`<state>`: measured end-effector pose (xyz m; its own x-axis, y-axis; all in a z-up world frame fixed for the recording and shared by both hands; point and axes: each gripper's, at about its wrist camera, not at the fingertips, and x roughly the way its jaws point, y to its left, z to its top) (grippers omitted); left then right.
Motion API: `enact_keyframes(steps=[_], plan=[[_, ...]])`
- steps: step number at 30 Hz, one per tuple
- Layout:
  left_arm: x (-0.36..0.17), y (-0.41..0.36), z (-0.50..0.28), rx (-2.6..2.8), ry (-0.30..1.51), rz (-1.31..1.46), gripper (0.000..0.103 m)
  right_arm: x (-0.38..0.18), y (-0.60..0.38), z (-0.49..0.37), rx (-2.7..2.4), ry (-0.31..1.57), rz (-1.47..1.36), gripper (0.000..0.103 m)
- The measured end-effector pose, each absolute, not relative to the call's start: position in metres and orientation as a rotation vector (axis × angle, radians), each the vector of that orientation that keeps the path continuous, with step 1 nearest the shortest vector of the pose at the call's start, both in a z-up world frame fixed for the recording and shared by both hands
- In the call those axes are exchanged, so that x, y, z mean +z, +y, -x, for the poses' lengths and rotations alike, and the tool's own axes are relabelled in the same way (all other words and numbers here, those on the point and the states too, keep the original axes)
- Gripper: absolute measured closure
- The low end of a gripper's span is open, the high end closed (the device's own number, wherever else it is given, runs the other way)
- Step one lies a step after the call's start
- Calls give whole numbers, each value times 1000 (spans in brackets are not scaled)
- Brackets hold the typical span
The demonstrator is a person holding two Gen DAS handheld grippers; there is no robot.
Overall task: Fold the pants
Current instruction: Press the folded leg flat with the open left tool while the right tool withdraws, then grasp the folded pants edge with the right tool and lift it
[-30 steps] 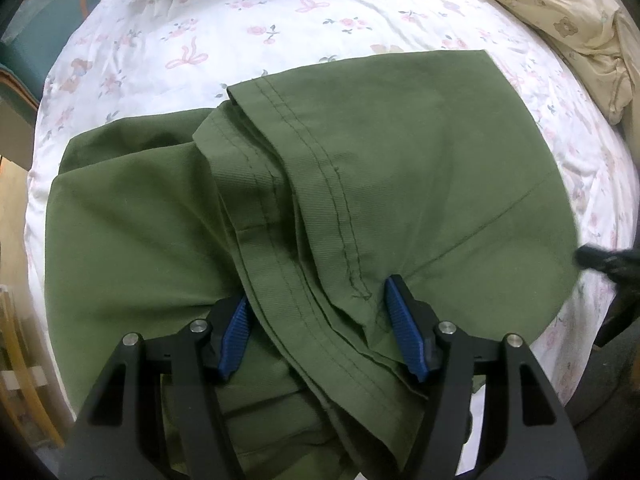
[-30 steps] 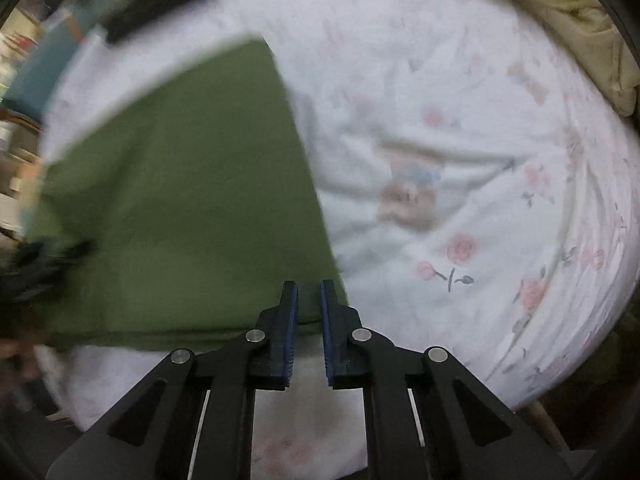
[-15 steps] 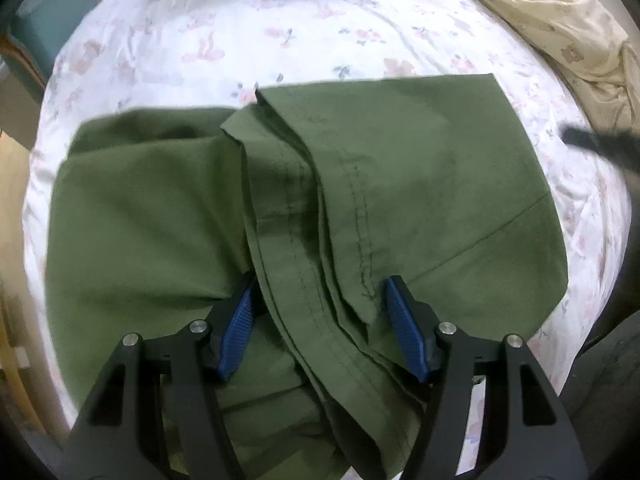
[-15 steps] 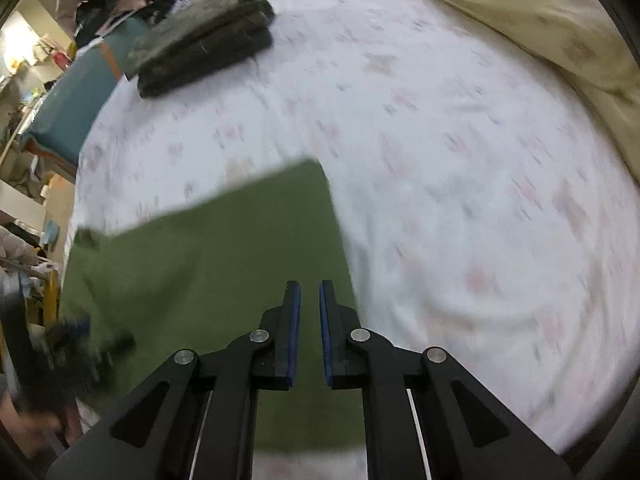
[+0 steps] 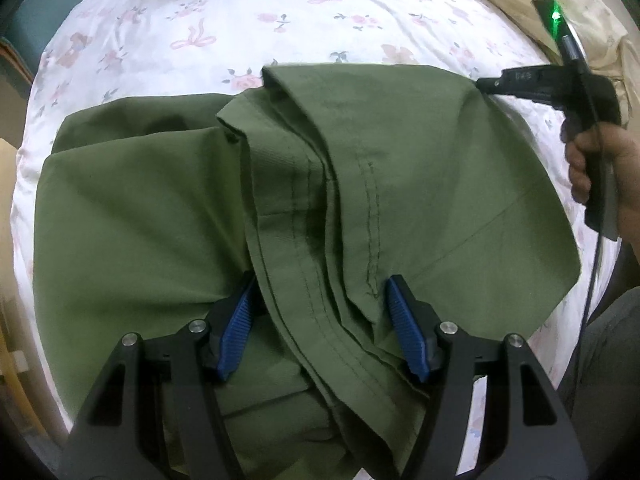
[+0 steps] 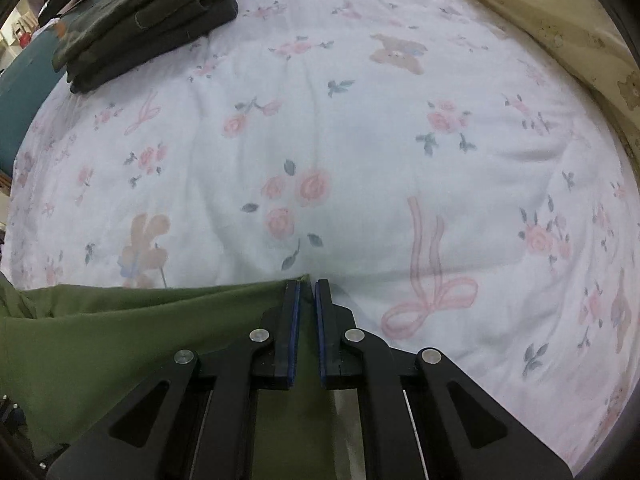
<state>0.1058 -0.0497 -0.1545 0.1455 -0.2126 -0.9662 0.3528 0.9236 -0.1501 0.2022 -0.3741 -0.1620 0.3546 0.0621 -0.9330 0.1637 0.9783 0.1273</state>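
Left gripper (image 5: 324, 320) spread wide astride bunched green pants (image 5: 420, 184), right gripper (image 6: 306, 300) clenched on pants corner at 2 o'clock, floral bedsheet (image 6: 360, 140) beneath.

Your pants (image 5: 400, 184) lie on the bedsheet (image 6: 360, 160), bunched between your left gripper's (image 5: 324, 332) spread fingers. Your right gripper (image 6: 306, 312) sits at their far right corner. Folded clothes (image 6: 148, 12) rest beyond, far left; a blanket (image 6: 560, 20) lies far right.
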Motion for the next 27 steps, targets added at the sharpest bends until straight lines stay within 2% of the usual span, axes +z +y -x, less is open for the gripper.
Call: enact_keyframes(steps=[4, 7, 9, 10, 16, 25, 26, 27], plan=[[-152, -51, -106, -388, 1375, -131, 38, -130, -402, -165, -114, 1158, -373, 92], [-148, -51, -106, -368, 1370, -126, 38, -124, -415, -124, -177, 1172, -469, 84], [-142, -49, -106, -339, 1364, -100, 38, -127, -417, -87, -208, 1202, -537, 55], [-139, -48, -107, -327, 1361, -85, 36, -130, -417, -77, -210, 1212, -566, 52], [-112, -28, -109, -238, 1288, -5, 27, -161, -413, -29, -190, 1299, -729, 50], [-75, -5, -119, -227, 1217, 122, 23, -186, -415, 5, -85, 1322, -960, 50], [-76, -7, -120, -223, 1211, 106, 23, -186, -414, 5, -66, 1322, -960, 56], [-75, -5, -120, -217, 1206, 94, 23, -182, -413, 6, -61, 1315, -946, 73]])
